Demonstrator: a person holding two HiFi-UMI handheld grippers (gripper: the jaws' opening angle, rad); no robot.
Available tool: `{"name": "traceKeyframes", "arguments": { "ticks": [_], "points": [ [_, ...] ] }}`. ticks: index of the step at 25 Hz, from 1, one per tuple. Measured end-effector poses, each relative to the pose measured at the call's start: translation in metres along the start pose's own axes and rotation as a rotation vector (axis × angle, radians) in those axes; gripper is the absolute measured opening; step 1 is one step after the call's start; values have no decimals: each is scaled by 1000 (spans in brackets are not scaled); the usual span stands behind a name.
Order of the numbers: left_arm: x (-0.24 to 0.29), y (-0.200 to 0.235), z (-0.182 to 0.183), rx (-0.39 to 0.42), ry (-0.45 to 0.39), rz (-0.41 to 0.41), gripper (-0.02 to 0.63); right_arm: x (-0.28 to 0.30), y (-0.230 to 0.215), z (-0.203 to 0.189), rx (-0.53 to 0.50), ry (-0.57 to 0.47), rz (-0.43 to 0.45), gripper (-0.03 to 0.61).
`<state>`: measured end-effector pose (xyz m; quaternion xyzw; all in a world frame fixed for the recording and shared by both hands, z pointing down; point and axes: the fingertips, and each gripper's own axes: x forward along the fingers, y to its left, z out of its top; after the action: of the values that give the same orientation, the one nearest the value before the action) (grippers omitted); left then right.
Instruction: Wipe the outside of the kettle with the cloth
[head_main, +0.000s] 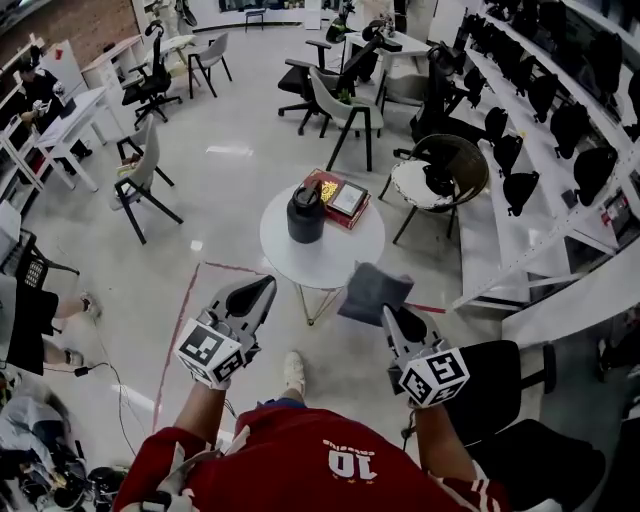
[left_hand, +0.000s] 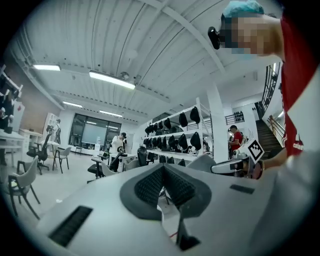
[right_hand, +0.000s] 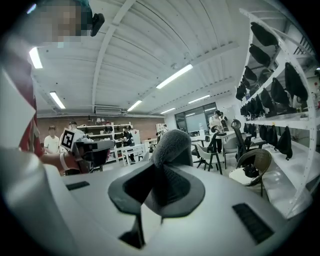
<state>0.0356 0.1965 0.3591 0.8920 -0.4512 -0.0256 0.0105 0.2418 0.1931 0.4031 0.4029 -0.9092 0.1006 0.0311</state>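
A dark kettle (head_main: 306, 213) stands on the left part of a small round white table (head_main: 340, 262) ahead of me. My right gripper (head_main: 391, 312) is shut on a grey cloth (head_main: 372, 293), held in the air at the table's near right edge; the cloth (right_hand: 172, 146) sticks up from between the pads in the right gripper view. My left gripper (head_main: 264, 289) hovers near the table's front left, apart from the kettle, its jaws shut with nothing between them (left_hand: 163, 182).
A red book with a tablet-like item (head_main: 340, 199) lies beside the kettle. A wicker chair (head_main: 440, 175) stands right of the table, grey chairs (head_main: 345, 115) behind it, shelving (head_main: 560, 120) with dark bags along the right. Red tape (head_main: 180, 320) marks the floor.
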Motion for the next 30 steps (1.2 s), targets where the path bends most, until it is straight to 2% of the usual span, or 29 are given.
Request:
{"name": "traceKeyframes", "arguments": {
  "ticks": [7, 13, 22, 26, 30],
  "points": [
    [55, 98, 11, -8, 6, -35, 6, 106, -32, 18, 1, 23, -59, 50],
    [82, 161, 5, -46, -4, -44, 6, 174, -65, 14, 22, 74, -132, 50],
    [97, 212, -8, -87, -6, -15, 6, 258, -114, -11, -9, 206, -188, 49],
    [110, 226, -11, -78, 13, 10, 6, 296, -145, -24, -21, 272, -204, 50],
    [119, 235, -13, -73, 28, 73, 6, 337, -169, -45, -52, 353, -184, 49]
  ]
}}
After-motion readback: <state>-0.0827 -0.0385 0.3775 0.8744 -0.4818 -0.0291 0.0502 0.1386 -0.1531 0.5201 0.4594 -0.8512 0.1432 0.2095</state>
